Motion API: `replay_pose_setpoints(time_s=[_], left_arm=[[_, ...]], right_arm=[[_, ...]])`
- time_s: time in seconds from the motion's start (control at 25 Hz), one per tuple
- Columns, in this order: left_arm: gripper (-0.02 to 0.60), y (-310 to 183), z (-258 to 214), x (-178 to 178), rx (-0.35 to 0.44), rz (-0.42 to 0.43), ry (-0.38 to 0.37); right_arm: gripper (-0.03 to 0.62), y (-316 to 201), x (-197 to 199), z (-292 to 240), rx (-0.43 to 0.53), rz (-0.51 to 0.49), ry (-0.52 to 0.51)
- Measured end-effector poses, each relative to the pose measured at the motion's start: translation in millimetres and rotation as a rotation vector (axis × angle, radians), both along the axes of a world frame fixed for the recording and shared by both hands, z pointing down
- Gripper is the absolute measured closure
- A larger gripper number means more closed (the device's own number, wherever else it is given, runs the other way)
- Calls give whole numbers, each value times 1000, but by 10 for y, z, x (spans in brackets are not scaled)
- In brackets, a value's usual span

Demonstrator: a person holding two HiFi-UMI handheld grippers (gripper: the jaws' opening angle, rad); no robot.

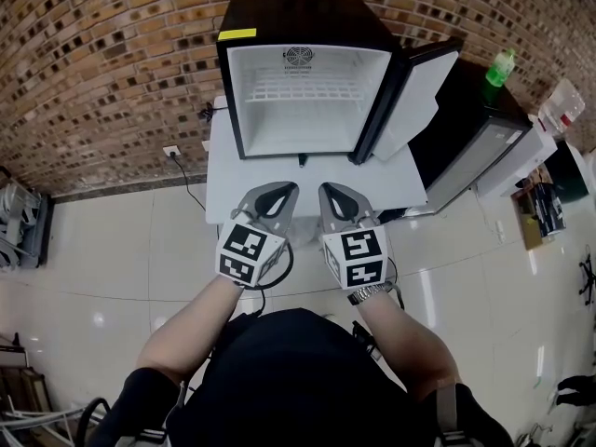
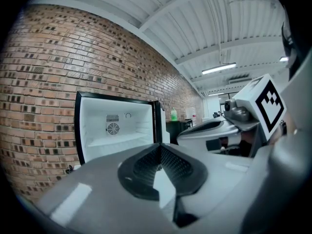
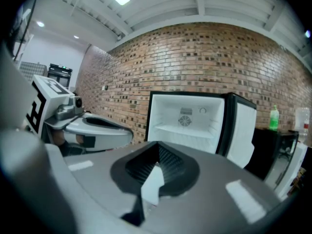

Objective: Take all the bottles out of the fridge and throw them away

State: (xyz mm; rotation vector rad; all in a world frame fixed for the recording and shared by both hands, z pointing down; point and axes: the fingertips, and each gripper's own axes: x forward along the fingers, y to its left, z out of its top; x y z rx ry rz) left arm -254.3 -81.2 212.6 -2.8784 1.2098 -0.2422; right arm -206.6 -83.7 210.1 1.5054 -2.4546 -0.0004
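While the fridge (image 1: 307, 82) stands open on the white worktop (image 1: 410, 180), left gripper (image 1: 278, 194) closed on nothing, right gripper (image 1: 335, 196) likewise, side by side.

Brick wall (image 1: 93, 63), white table (image 1: 233, 186), glossy tiled floor (image 1: 121, 259), wall socket (image 1: 171, 151), black cabinet (image 1: 473, 110)

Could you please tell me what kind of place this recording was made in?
Probably a lab or workshop space: a bare brick wall, an open mini fridge on a white table, and strip lights on a ribbed metal ceiling.
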Motion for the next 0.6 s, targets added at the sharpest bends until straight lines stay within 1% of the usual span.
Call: replay_pose_setpoints(time_s=[0.24, 0.6], left_arm=[[578, -11, -7, 65, 4, 8, -5], [577, -41, -35, 86, 16, -12, -1]], right_arm=[[591, -9, 33, -11, 6, -5, -1], [591, -9, 70, -34, 12, -11, 2]])
